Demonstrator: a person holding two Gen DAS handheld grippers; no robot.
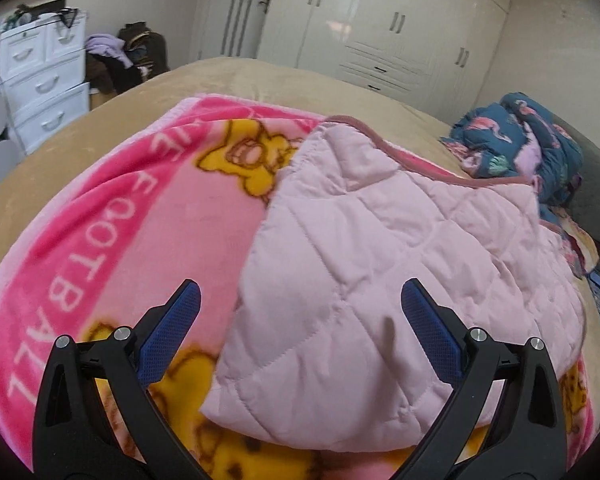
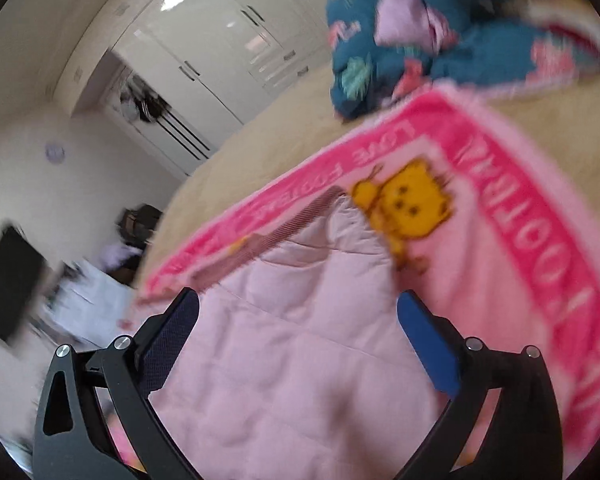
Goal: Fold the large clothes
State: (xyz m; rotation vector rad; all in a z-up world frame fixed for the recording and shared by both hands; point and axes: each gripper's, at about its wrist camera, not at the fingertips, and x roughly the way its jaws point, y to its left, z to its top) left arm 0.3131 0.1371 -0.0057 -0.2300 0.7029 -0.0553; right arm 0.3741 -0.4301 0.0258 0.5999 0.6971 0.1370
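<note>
One bed [image 1: 112,120], tan-covered, filling most of both views. Spread flat on the bed: one pink blanket [image 1: 112,240] with white lettering in its darker border and yellow cartoon bears. Lying on the blanket, toward the side nearer the pile: one pale pink quilted garment [image 1: 380,264], partly folded, with a dusty-rose trim along its far edge, its nearest corner rounded and bulging. Beyond the blanket, at the bed's far edge: one crumpled teal flowered pile [image 1: 532,148] with some lilac cloth mixed in.

Behind the bed: one white wardrobe [image 1: 400,28] with several doors, one white drawer unit [image 1: 40,84], and dark and lilac clothes heaped beside it.

Two grippers. Left gripper [image 1: 300,304] above the garment's near corner, fingers [image 1: 176,328] spread wide, nothing pinched, the cloth lying below and between them. Right gripper [image 2: 298,312] above the garment too, fingers [image 2: 428,344] spread wide, empty, not touching the fabric as far as the blurred view shows.
</note>
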